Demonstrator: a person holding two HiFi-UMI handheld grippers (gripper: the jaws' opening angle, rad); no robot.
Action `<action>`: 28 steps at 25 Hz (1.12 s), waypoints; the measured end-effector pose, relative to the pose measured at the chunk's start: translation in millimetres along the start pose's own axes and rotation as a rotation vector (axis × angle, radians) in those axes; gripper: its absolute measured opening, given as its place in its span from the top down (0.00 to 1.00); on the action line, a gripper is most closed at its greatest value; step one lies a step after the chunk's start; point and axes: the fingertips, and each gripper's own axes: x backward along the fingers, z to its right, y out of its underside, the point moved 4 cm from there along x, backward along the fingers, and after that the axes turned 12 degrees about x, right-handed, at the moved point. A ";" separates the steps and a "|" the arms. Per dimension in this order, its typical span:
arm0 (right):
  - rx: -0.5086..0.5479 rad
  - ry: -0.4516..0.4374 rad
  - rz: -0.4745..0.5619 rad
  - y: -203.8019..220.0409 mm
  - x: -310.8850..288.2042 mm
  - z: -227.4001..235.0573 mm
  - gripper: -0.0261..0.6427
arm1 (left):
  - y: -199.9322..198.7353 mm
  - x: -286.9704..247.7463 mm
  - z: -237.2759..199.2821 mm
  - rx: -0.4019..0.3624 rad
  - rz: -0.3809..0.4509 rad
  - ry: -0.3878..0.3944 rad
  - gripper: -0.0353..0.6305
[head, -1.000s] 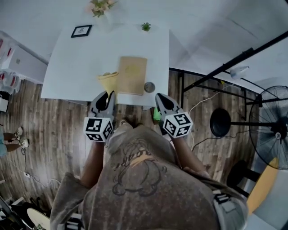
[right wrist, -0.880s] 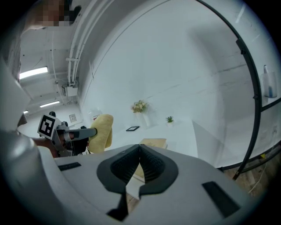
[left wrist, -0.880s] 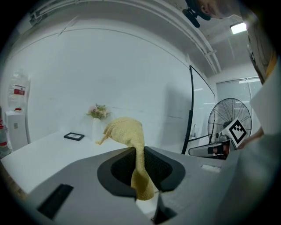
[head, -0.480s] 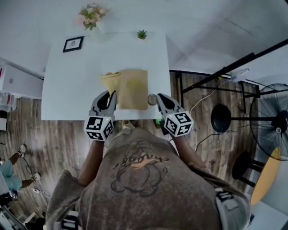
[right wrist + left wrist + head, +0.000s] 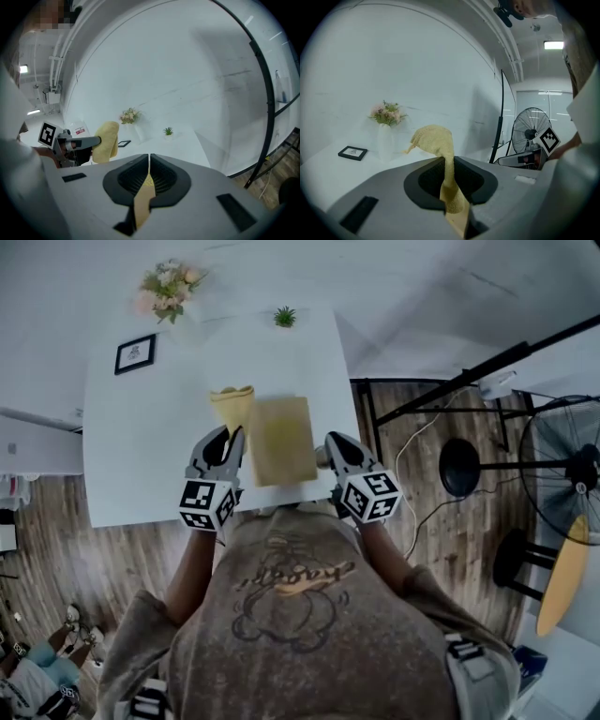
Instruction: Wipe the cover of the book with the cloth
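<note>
Advancing farther over the white table (image 5: 141, 427) since the earlier frame. Pinching the yellow cloth (image 5: 232, 404) in the left tongs (image 5: 232, 436), its free end standing up past the tips. Holding the tan book (image 5: 281, 439) just right of the cloth, over the table. Clamping the book's edge in the right tongs (image 5: 329, 440), jaws just easing apart slightly.

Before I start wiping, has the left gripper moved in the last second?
Yes. The left gripper, shut on the cloth, has come forward from the near edge of the table to over its top, closer to the picture frame.
</note>
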 end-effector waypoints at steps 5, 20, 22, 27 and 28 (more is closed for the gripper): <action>-0.008 -0.010 -0.033 1.6 -9.7 9.6 0.93 | -0.5 -10.9 -4.2 0.021 -0.008 -0.012 0.87; -0.064 -0.161 -0.265 71.9 -59.1 23.4 0.79 | 14.8 -10.7 -17.4 0.067 -0.011 -0.115 0.87; -0.064 -0.172 -0.287 80.7 -61.4 23.3 0.79 | 19.0 -9.6 -17.7 0.066 -0.016 -0.125 0.87; -0.053 -0.205 -0.335 98.1 -64.6 19.7 0.80 | 30.4 -7.7 -21.0 0.086 -0.042 -0.152 0.87; -0.055 -0.208 -0.333 99.8 -64.8 19.1 0.80 | 32.4 -8.3 -22.9 0.089 -0.041 -0.155 0.87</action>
